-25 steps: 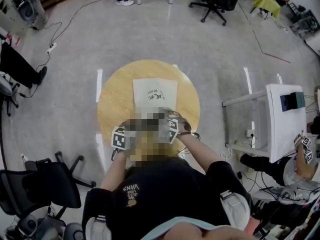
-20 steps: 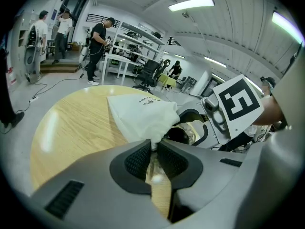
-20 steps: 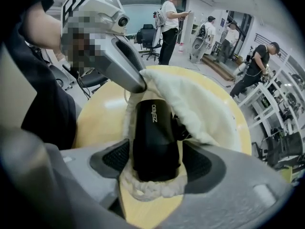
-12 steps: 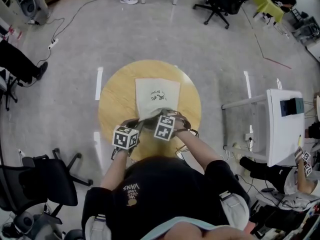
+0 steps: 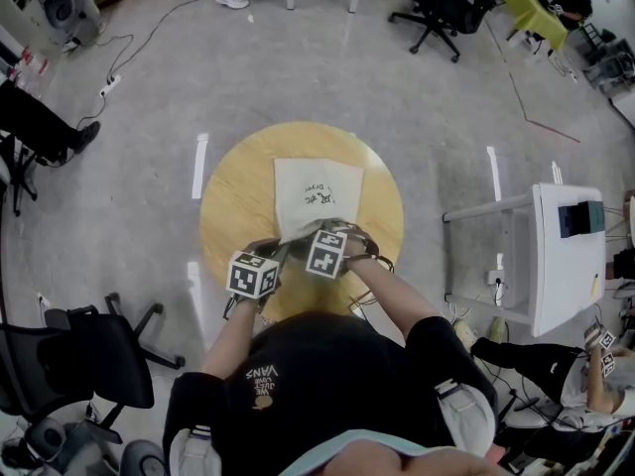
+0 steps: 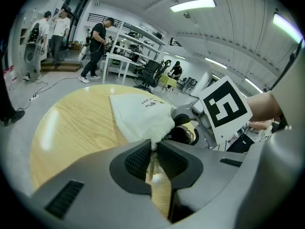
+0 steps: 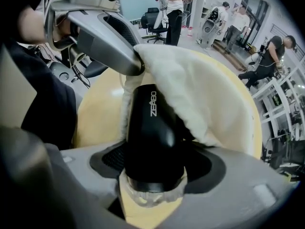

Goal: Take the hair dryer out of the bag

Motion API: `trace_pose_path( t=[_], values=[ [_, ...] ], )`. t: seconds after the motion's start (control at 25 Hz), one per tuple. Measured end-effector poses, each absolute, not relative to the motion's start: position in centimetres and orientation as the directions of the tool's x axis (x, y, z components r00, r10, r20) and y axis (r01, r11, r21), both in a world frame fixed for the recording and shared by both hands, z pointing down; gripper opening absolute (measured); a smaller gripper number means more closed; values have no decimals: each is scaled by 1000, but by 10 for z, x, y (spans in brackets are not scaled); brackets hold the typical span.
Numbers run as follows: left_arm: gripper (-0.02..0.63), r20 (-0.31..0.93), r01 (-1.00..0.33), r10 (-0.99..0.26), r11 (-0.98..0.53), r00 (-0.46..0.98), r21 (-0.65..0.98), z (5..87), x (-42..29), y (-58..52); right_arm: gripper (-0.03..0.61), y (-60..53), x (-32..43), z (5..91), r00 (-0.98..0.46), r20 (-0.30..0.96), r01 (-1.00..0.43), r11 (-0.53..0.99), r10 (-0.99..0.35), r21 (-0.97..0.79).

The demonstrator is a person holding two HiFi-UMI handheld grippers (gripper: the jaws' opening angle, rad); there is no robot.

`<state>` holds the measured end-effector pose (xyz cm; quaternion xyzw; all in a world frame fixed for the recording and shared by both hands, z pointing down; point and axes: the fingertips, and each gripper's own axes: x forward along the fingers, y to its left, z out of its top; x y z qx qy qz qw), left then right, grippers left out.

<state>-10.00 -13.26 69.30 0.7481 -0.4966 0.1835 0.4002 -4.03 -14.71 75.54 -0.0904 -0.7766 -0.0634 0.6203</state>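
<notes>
One black dryer (image 7: 152,132) lies at the near mouth of the white bag (image 7: 205,94). Its far part is under the cloth and its near end is already outside. The right gripper (image 7: 152,168) is closed on this near end, with one jaw on each side of the black body. The left gripper (image 6: 152,149) stands just to the left of it. Its jaws are nearly together, and they pinch the near edge of the bag. The bag lies flat on the middle of the round wooden table (image 5: 228,196), with its closed end on the far side.

As I judge it, the step in hand is to draw the dryer out of the mouth. To do it well, the left gripper should hold the cloth in place and not follow, so that the bag does not slide together with the dryer. The right one should pull toward the near side, along the length of the dryer. It should not lift steeply, because the cloth hangs over the body and may catch on it. The body looks smooth, so the hold must be firm.
</notes>
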Motion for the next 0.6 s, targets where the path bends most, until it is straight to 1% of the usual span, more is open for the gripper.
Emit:
trace_pose_path(
  t=[0.6],
  values=[
    [52, 658, -878, -600, -181, 456, 443, 693, -99, -134, 358, -146, -39, 772, -146, 983, 234, 969, 114, -78]
  ],
)
